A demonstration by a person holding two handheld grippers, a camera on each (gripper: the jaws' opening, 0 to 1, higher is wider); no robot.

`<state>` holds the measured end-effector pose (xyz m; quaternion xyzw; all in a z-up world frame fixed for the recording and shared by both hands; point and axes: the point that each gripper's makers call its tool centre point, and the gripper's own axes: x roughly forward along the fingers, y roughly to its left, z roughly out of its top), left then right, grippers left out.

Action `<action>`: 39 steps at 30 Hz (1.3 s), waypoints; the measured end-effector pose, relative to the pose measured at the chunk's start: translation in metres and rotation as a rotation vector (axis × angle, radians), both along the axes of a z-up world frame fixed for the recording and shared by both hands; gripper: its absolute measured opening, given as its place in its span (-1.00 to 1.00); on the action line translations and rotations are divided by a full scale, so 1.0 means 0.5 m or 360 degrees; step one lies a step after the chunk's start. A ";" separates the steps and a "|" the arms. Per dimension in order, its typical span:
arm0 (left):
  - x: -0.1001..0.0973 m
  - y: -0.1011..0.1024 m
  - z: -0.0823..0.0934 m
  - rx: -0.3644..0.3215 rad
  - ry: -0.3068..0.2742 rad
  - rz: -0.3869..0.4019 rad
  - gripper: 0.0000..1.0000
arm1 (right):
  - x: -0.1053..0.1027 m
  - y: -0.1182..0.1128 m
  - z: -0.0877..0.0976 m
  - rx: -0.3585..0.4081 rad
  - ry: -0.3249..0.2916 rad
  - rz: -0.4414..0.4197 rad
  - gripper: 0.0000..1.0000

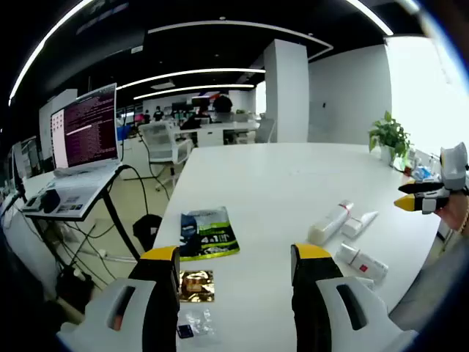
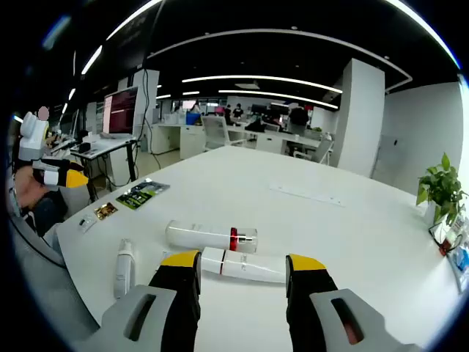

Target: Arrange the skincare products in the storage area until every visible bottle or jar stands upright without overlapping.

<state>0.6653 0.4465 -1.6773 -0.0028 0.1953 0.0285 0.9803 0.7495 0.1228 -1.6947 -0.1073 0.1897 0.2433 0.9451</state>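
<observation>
Three white skincare products lie flat on the white table (image 2: 322, 220). A long bottle with a red band (image 2: 212, 237) lies crosswise just beyond my right gripper (image 2: 243, 262), which is open. A white bottle with a red label (image 2: 242, 267) lies right in front of its jaws, and a small tube (image 2: 124, 266) lies to the left. In the left gripper view the long bottle (image 1: 330, 222), the tube (image 1: 359, 224) and the red-labelled bottle (image 1: 361, 262) lie to the right of my open left gripper (image 1: 236, 257), which holds nothing.
A green-black sachet pack (image 1: 209, 233), a gold sachet (image 1: 196, 284) and a clear packet (image 1: 194, 323) lie near the left gripper. A potted plant (image 2: 443, 191) stands at the table's far right. A laptop (image 1: 84, 132) on a stand is beside the table.
</observation>
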 end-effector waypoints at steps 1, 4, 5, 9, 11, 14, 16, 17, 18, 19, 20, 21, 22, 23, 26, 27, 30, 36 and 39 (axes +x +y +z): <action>0.000 0.000 0.000 0.0000 0.0002 0.0001 0.13 | 0.000 0.001 -0.001 -0.0006 0.0001 0.0003 -0.14; 0.000 0.001 -0.001 0.0001 0.0005 0.0001 0.13 | -0.001 0.003 -0.003 -0.0012 0.0005 0.0012 -0.14; 0.000 0.001 -0.001 0.0000 0.0004 0.0000 0.13 | -0.002 0.004 -0.004 -0.0014 0.0007 0.0015 -0.14; 0.001 -0.002 -0.001 -0.0002 0.0000 -0.0009 0.14 | -0.002 0.007 -0.009 -0.0030 0.0016 0.0026 -0.14; 0.001 -0.002 -0.002 -0.0003 0.0002 -0.0009 0.14 | -0.002 0.007 -0.009 -0.0027 0.0016 0.0025 -0.14; 0.002 -0.003 -0.003 -0.0008 0.0003 -0.0016 0.15 | -0.002 0.007 -0.011 -0.0029 0.0022 0.0026 -0.14; 0.002 -0.004 -0.003 -0.0006 0.0005 -0.0019 0.15 | -0.002 0.007 -0.012 -0.0034 0.0022 0.0027 -0.14; 0.002 -0.005 -0.005 -0.0003 0.0012 -0.0021 0.14 | -0.002 0.007 -0.012 -0.0036 0.0021 0.0029 -0.14; 0.002 -0.005 -0.006 -0.0001 0.0015 -0.0023 0.14 | -0.003 0.008 -0.013 -0.0038 0.0022 0.0030 -0.14; 0.002 -0.006 -0.007 -0.0003 0.0018 -0.0026 0.14 | -0.003 0.008 -0.014 -0.0044 0.0022 0.0033 -0.14; 0.003 -0.007 -0.007 -0.0008 0.0017 -0.0031 0.15 | -0.003 0.009 -0.014 -0.0048 0.0023 0.0034 -0.14; 0.003 -0.009 -0.007 -0.0012 0.0015 -0.0036 0.15 | -0.003 0.008 -0.014 -0.0052 0.0021 0.0030 -0.13; 0.004 -0.010 -0.006 -0.0019 0.0012 -0.0042 0.16 | -0.002 0.006 -0.013 -0.0060 0.0010 0.0022 -0.13; 0.005 -0.011 -0.006 -0.0022 0.0008 -0.0045 0.17 | 0.000 0.005 -0.011 -0.0061 0.0002 0.0017 -0.13; 0.005 -0.012 -0.007 -0.0022 0.0014 -0.0049 0.17 | 0.002 0.001 -0.011 -0.0061 -0.0003 0.0002 -0.12; 0.006 -0.012 -0.007 -0.0023 0.0014 -0.0051 0.17 | 0.003 0.000 -0.011 -0.0063 0.0000 -0.0002 -0.13; 0.006 -0.013 -0.007 -0.0027 0.0012 -0.0054 0.18 | 0.004 -0.003 -0.008 -0.0052 -0.0005 -0.0012 -0.13; 0.008 -0.014 -0.009 -0.0030 0.0014 -0.0060 0.17 | 0.008 -0.012 0.002 -0.0027 -0.0031 -0.0039 -0.13; 0.008 -0.014 -0.010 -0.0026 0.0020 -0.0059 0.17 | 0.008 -0.012 0.004 -0.0020 -0.0032 -0.0044 -0.13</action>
